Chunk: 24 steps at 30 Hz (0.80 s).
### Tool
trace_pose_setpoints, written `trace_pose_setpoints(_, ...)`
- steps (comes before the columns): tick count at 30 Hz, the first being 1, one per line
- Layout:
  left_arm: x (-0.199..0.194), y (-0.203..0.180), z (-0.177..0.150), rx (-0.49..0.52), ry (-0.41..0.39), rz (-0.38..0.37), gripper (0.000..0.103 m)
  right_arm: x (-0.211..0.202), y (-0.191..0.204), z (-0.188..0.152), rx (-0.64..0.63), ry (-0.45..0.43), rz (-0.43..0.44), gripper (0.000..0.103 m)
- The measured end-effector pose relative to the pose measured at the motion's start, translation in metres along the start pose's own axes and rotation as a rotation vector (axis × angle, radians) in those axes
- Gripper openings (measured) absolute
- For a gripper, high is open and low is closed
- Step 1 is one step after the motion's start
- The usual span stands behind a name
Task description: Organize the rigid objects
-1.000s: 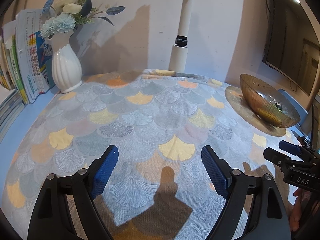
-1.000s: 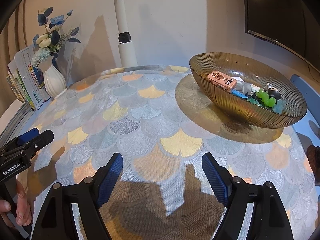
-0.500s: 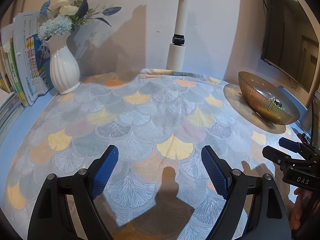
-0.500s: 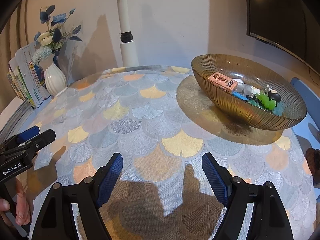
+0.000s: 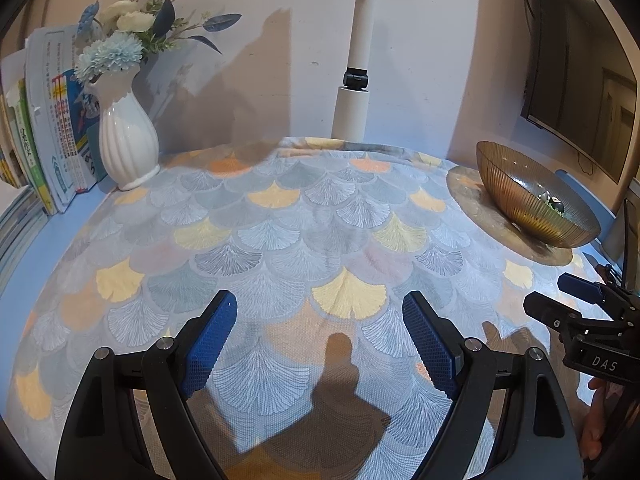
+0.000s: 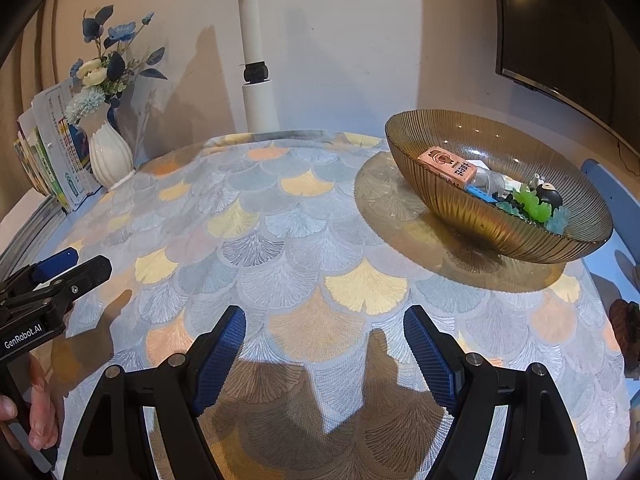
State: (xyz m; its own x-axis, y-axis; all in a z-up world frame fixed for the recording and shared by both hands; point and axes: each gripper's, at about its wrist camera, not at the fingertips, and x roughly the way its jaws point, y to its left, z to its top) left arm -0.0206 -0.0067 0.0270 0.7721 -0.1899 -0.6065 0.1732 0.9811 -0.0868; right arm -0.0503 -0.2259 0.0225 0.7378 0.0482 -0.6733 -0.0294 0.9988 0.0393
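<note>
From my left wrist camera, my left gripper (image 5: pixel 318 312) hangs over the tablecloth (image 5: pixel 280 240) with its jaws spread wide and nothing between the blue pads (image 5: pixel 208 340); only patterned cloth and the gripper's own shadow lie under it. Far ahead and to the left of the jaws stands a white ribbed vase (image 5: pixel 126 140) of blue and cream flowers, with a row of books (image 5: pixel 52 132) leaning just left of it. Straight ahead, against the wall, rises a white pole (image 5: pixel 354 92) with a black collar. Ahead and well to the right sits the amber glass bowl (image 5: pixel 516 192), and I can make out only a small dark-and-white figure inside it from this angle. At the right edge, level with my jaws, my right gripper (image 5: pixel 560 296) pokes in.

From my right wrist camera, the right gripper (image 6: pixel 324 328) is likewise released, jaws wide apart over bare cloth. The bowl (image 6: pixel 472 216) lies ahead and to the right, well apart from the fingertips. Inside it I see a pink box (image 6: pixel 446 168), a green toy (image 6: pixel 532 202), a black-and-white figurine (image 6: pixel 546 194) and some blue pieces. At the left edge the left gripper (image 6: pixel 76 266) reaches in, with a hand (image 6: pixel 38 404) below it.
</note>
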Motion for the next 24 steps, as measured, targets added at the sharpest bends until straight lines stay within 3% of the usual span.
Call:
trace_pose_setpoints(12, 0.002, 0.001, 0.000, 0.000, 0.009, 0.005, 0.084, 0.000, 0.000, 0.000, 0.000, 0.001, 0.001, 0.080)
trace_pose_setpoints(20, 0.017, 0.003, -0.001, -0.016, 0.082, 0.104, 0.084, 0.006, 0.001, 0.000, -0.003, 0.030, -0.013, 0.080)
trace_pose_setpoints(24, 0.018, 0.002, -0.001, -0.007, 0.092, 0.115, 0.084, 0.006, 0.001, 0.000, -0.005, 0.029, -0.016, 0.080)
